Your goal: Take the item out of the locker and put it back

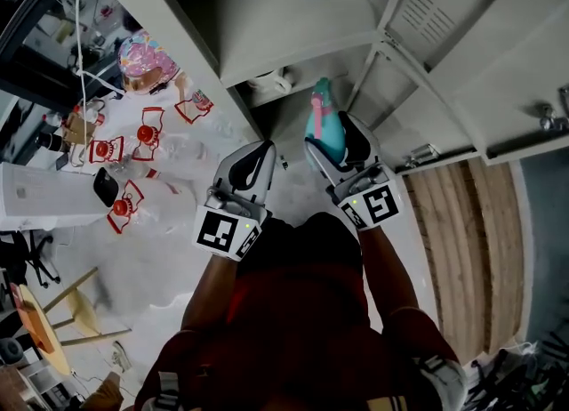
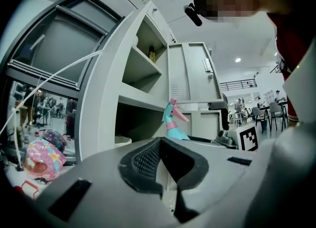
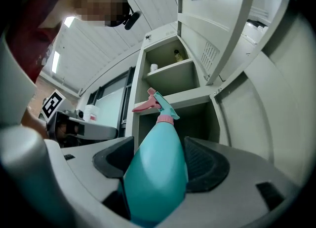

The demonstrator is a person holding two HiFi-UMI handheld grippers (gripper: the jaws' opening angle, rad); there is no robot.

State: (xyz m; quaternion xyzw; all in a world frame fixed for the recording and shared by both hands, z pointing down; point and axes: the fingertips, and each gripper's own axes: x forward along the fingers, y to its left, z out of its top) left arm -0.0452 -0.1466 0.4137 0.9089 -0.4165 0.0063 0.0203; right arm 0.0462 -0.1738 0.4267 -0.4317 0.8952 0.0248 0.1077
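Observation:
A teal spray bottle (image 1: 325, 127) with a pink trigger stands upright between the jaws of my right gripper (image 1: 336, 144), which is shut on its body. In the right gripper view the bottle (image 3: 156, 170) fills the gap between the pads, its nozzle pointing up at the grey locker's (image 3: 174, 77) open compartments. My left gripper (image 1: 256, 162) hangs just left of the bottle with its jaws together and nothing in them. From the left gripper view, the bottle (image 2: 174, 122) shows beyond those jaws. Both grippers are in front of the locker's lower open compartment (image 1: 286, 105).
The locker's doors (image 1: 444, 27) hang open to the right. A white object (image 1: 271, 83) lies in the lower compartment. On the floor to the left lie clear bottles with red caps (image 1: 147, 135), a pink patterned bag (image 1: 144, 60) and a white box (image 1: 44, 196).

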